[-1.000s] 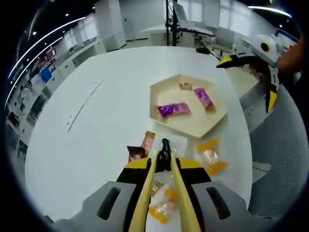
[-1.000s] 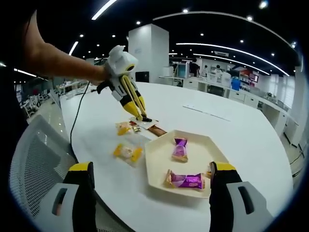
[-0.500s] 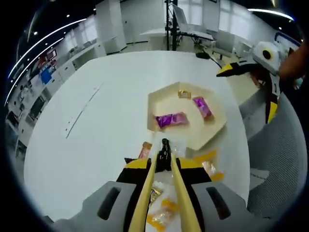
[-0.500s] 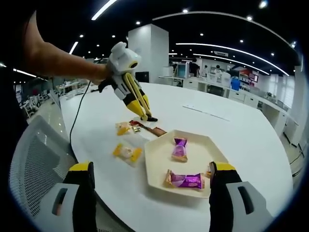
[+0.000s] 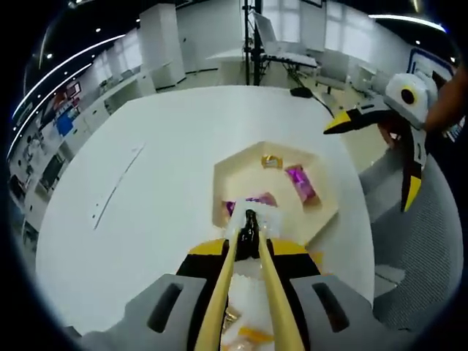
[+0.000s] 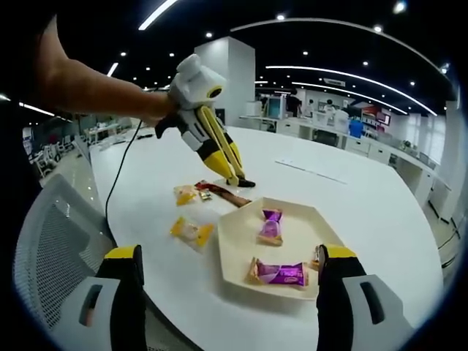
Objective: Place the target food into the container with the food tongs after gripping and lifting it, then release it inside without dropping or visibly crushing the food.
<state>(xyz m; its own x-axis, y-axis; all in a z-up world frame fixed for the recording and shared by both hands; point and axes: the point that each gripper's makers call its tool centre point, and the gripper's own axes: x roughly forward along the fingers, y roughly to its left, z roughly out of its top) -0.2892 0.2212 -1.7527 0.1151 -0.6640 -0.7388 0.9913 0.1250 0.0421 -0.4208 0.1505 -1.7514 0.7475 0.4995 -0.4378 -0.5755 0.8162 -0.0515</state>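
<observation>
With the left tongs [image 5: 249,228] pinched narrow on a clear-wrapped sweet [image 5: 257,219], carry it level over the hexagonal tray [image 5: 319,219] rim, lower, then ease open; right tongs [image 6: 227,274] stand wide, idle.

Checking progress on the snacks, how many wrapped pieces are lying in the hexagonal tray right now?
3: one purple piece at the near edge, another purple piece mid-tray, and a small gold piece. The left gripper may hide more.
</observation>
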